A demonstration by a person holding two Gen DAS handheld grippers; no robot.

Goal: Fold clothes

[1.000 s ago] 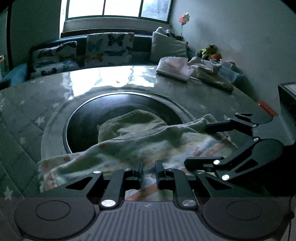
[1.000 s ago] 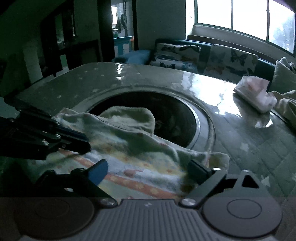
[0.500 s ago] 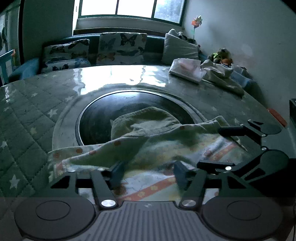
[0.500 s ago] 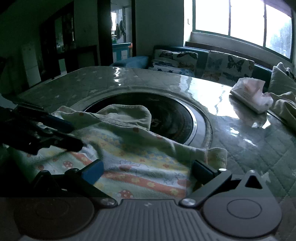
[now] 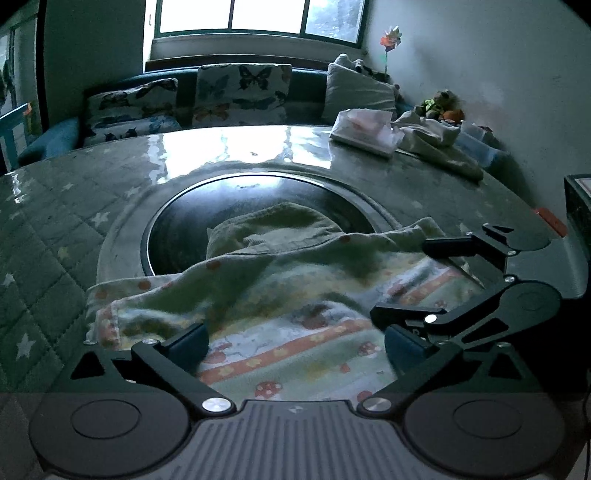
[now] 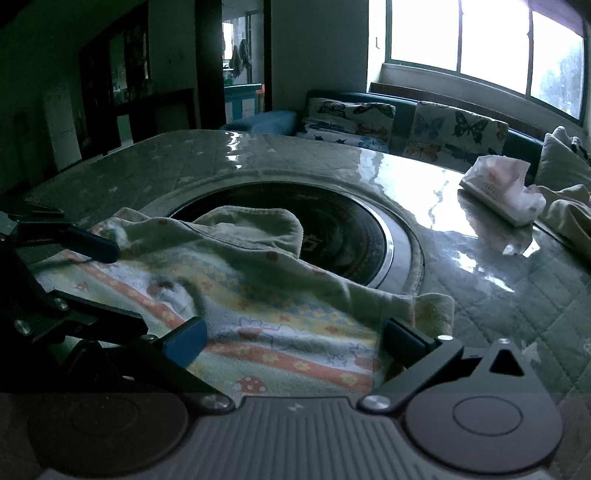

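Lying on the round table (image 5: 74,229), the patterned garment (image 5: 295,317) is spread over the near part of the top, and its far edge reaches onto the dark round plate (image 5: 229,206) in the middle of the table. It is pale green with orange stripes, small flowers and mushrooms (the print is clearer in the right wrist view (image 6: 280,332)), and one rounded part of the cloth is folded up at the far side. The left gripper (image 5: 295,343) is just above the near edge of the garment with its two fingers spread wide, and nothing is between them except the cloth below. The right gripper (image 6: 291,339) is also spread wide over the same near edge, holding nothing. In the left wrist view the right gripper (image 5: 421,277) comes in from the right side, over the cloth. Whether any fingertip touches the fabric, I cannot tell. On the far side of the table lies a white tissue pack (image 5: 364,131), and beside it more clothes (image 5: 439,146) in a loose heap. Behind the table there are butterfly cushions (image 5: 240,92) under a window (image 5: 255,14).
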